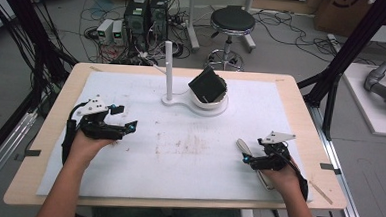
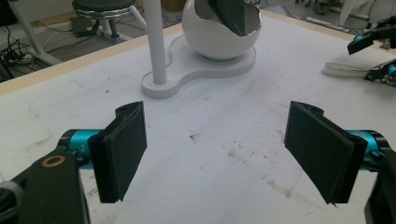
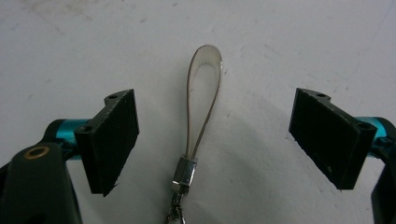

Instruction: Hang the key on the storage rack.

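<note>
White cloth covers the wooden table across the middle of the high view, marked with faint brown stains near its centre. At the lower right of that view the right gripper sits in the person's right hand, its jaws spread wide apart and gripping nothing. Between them, flat on the cloth, lies a pale strap loop; in the right gripper view it runs up the middle of the frame from a small metal clasp near the bottom edge, its rounded end toward the top centre. Neither jaw pad touches the strap, and each stands well to its side. In the high view the strap runs as a thin pale strip from beside the gripper's tips down to under the hand.

At the centre left of the high view the left gripper rests in the left hand, also with its jaws wide apart and empty, well apart from the strap. The left gripper view looks across bare, stained cloth toward a white stand at the top centre of the frame: a flat base carrying an upright white post and a round white bowl-like holder with a dark square object tilted inside it. At the upper right of that view the right gripper and the strap appear farther off.
</note>
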